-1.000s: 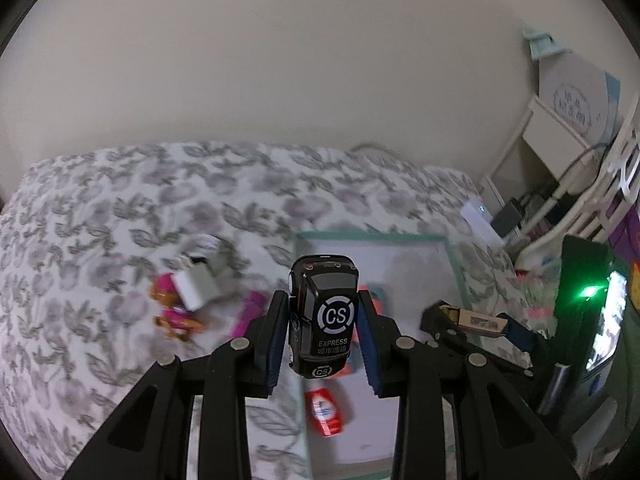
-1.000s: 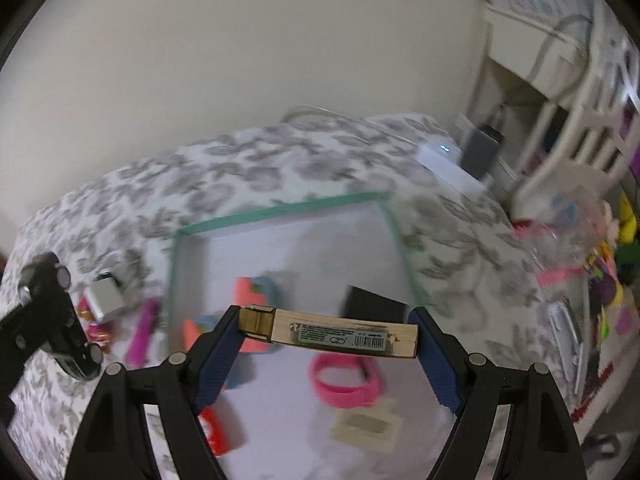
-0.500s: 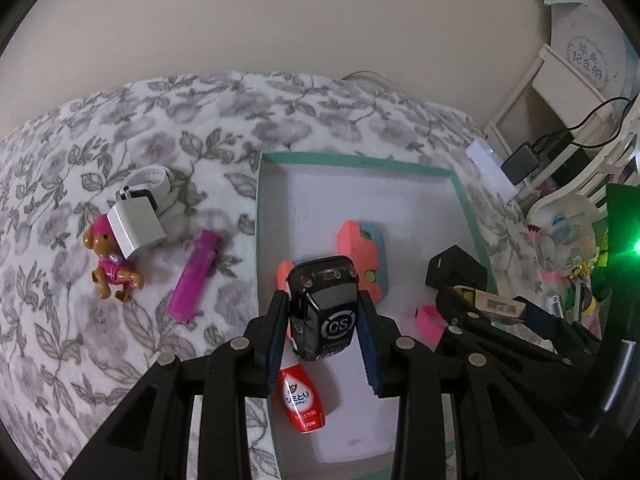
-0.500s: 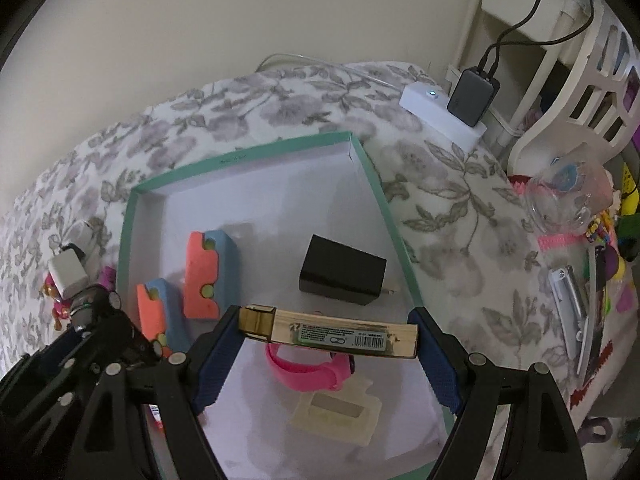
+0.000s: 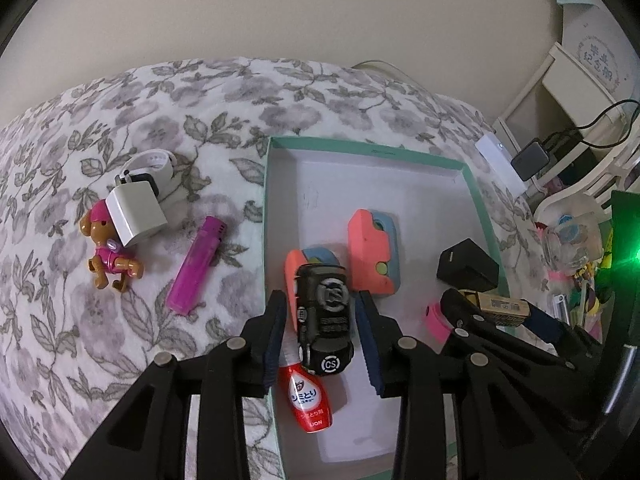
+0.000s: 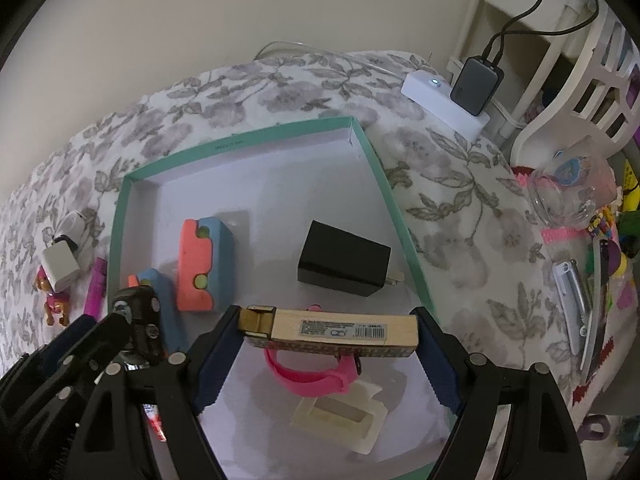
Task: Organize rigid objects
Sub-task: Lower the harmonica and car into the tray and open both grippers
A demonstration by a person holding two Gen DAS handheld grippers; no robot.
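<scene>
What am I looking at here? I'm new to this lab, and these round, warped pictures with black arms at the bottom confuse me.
A person holds two handheld grippers, each with a fisheye camera looking along its jaws. In the left wrist view, the left gripper has opened around a black toy car, which sits in the green-rimmed box. In the right wrist view, the right gripper clamps a slim wooden box above the same tray, over a pink band and near a black charger. On the floral blanket outside lie a purple lighter, a toy puppy and a white charger.
</scene>
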